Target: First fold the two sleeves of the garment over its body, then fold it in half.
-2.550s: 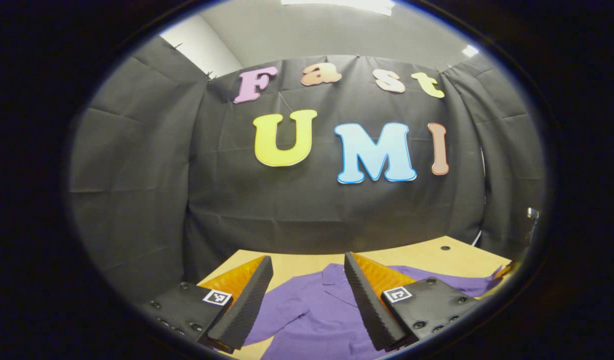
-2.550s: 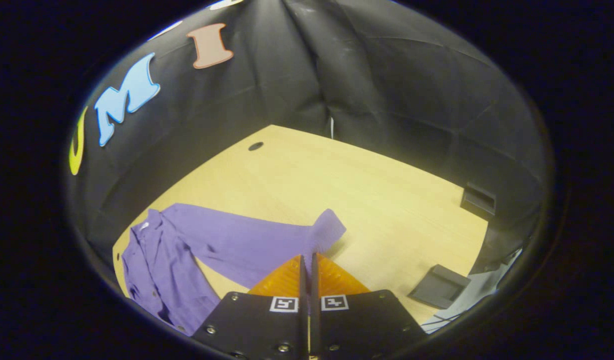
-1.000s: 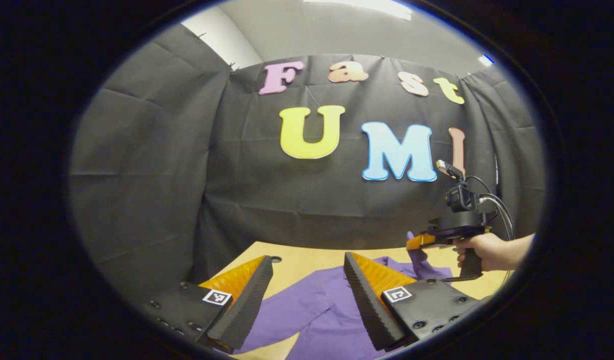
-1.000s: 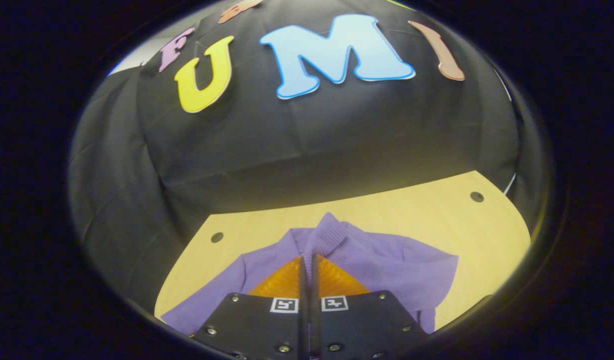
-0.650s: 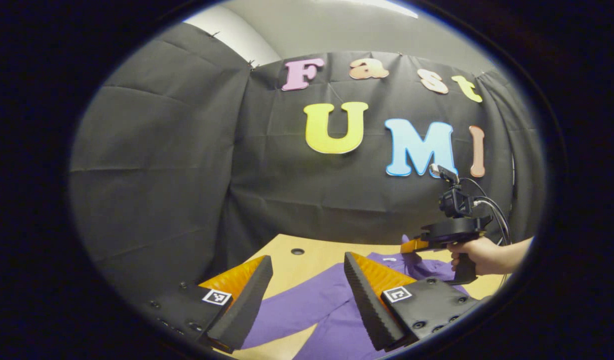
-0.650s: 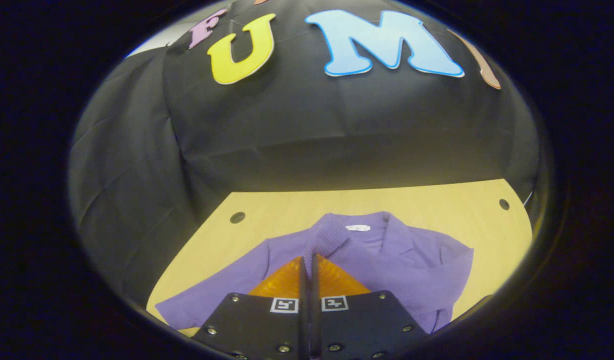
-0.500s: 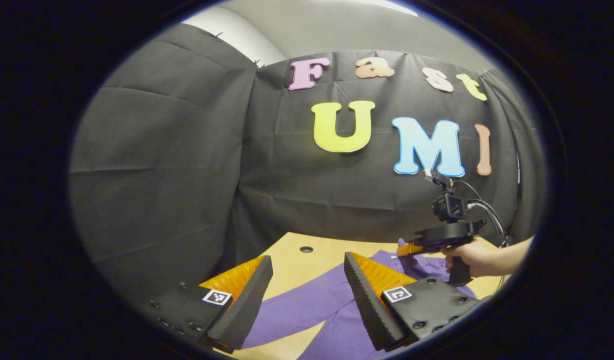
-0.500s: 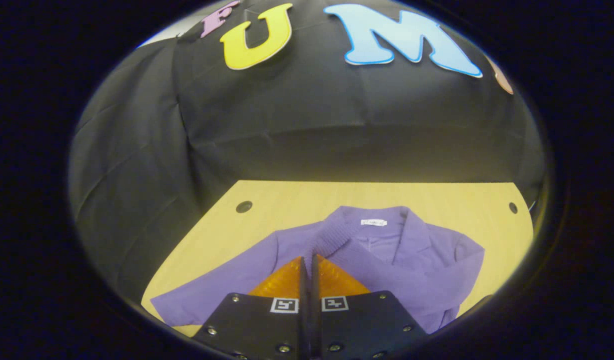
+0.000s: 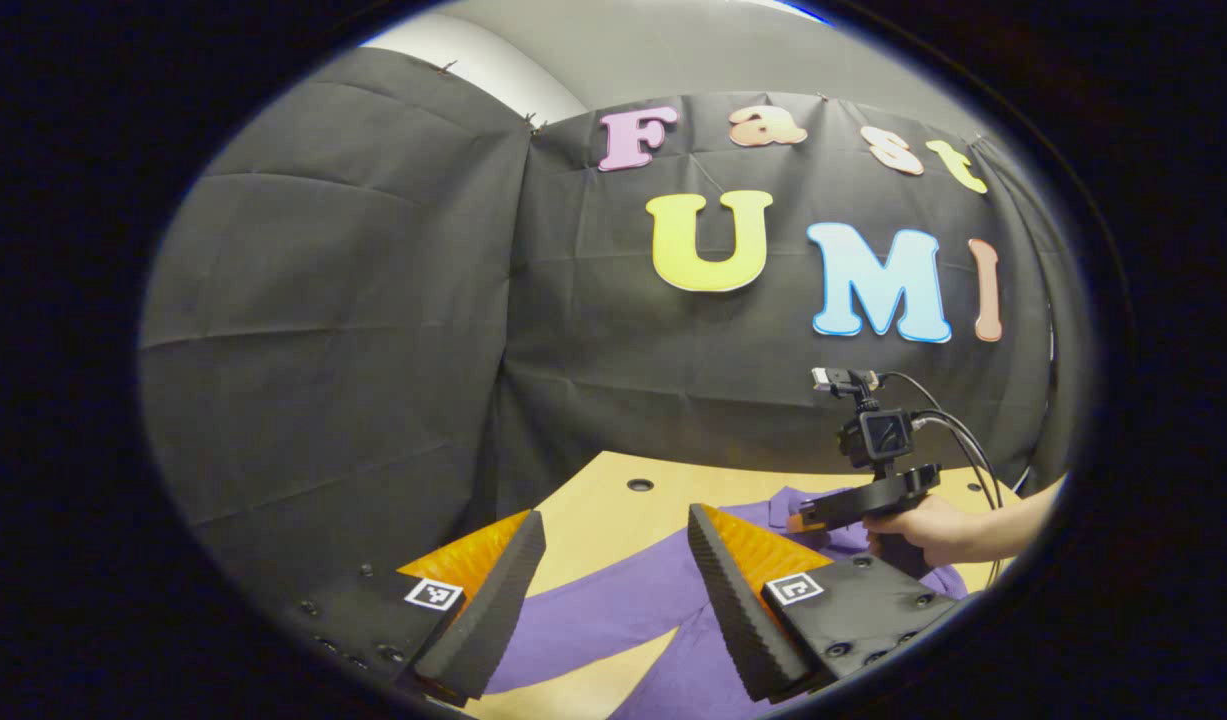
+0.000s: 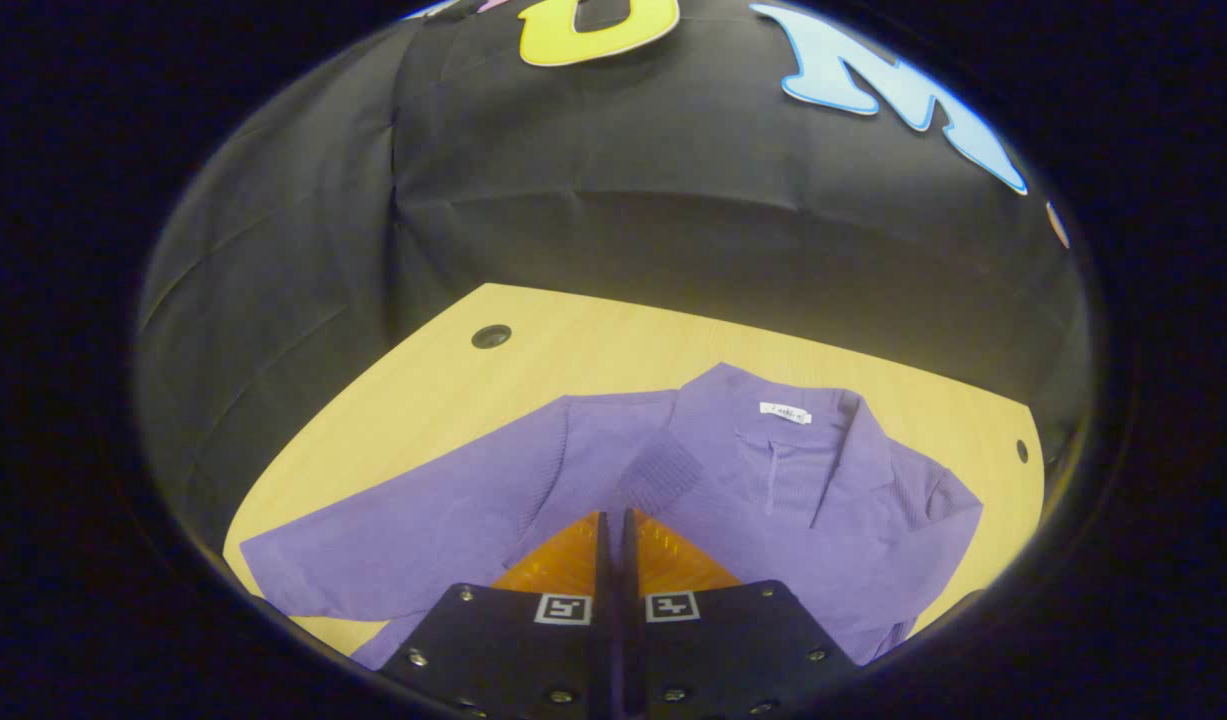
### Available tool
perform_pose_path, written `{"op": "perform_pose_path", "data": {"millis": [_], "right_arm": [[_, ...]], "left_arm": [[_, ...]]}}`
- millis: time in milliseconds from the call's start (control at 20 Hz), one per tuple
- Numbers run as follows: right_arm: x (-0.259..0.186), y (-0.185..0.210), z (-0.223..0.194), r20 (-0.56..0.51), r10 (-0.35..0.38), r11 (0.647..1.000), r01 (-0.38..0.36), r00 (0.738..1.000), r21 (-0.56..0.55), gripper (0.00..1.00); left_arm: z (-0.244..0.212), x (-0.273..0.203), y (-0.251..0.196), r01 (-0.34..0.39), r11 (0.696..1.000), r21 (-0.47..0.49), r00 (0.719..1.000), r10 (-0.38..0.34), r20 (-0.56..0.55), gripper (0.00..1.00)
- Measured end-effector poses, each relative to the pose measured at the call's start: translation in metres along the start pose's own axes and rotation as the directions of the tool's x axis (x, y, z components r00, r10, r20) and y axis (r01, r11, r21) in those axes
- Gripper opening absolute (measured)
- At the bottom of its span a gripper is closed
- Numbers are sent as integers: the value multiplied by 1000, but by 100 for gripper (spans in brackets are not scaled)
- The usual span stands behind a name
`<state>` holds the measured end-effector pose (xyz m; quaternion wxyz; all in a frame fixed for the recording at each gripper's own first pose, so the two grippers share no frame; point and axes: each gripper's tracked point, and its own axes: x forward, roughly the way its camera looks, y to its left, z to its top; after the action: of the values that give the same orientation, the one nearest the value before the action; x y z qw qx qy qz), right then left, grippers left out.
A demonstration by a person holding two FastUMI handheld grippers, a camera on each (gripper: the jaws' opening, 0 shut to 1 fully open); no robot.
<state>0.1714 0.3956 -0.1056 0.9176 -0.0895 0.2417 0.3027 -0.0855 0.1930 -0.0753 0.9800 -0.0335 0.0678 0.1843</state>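
I am looking along my right gripper (image 10: 613, 525) and its 2 fingers are pressing together on the cuff of a sleeve (image 10: 656, 472) of the purple garment (image 10: 773, 480), so the cuff is sticking out just past the tips and lying over the garment's chest. The garment is lying on the wooden table (image 10: 453, 400), collar toward the far edge with a small white tag (image 10: 785, 412) showing inside the neck. Its other sleeve (image 10: 403, 540) is stretching out flat toward the left near corner of the table, apart from the body. A round hole (image 10: 491, 336) is sitting in the tabletop at the far left, and a smaller 1 (image 10: 1020, 451) at the right edge.

In the left gripper view, my left gripper (image 9: 613, 590) is hanging above the table with its fingers spread wide and nothing between them; that outstretched sleeve (image 9: 613, 610) is running across below the gap. Off to the right in this view, a hand (image 9: 928, 530) is holding the right gripper (image 9: 801, 522) low over the garment (image 9: 773, 505), with cables (image 9: 963, 450) looping from the camera on top of it. The black booth wall (image 9: 373, 330) is standing behind the far table edge
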Motion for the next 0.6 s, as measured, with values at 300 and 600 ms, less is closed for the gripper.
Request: {"op": "perform_pose_path", "data": {"millis": [300, 600], "right_arm": [[-24, 13, 20, 79, 46, 999, -45, 996, -14, 46], [-78, 10, 46, 204, 29, 999, -22, 978, -35, 96]], "left_arm": [[-15, 11, 12, -22, 1000, 11, 1000, 22, -17, 95], [-41, 18, 45, -93, 996, -15, 994, 92, -58, 95]]}}
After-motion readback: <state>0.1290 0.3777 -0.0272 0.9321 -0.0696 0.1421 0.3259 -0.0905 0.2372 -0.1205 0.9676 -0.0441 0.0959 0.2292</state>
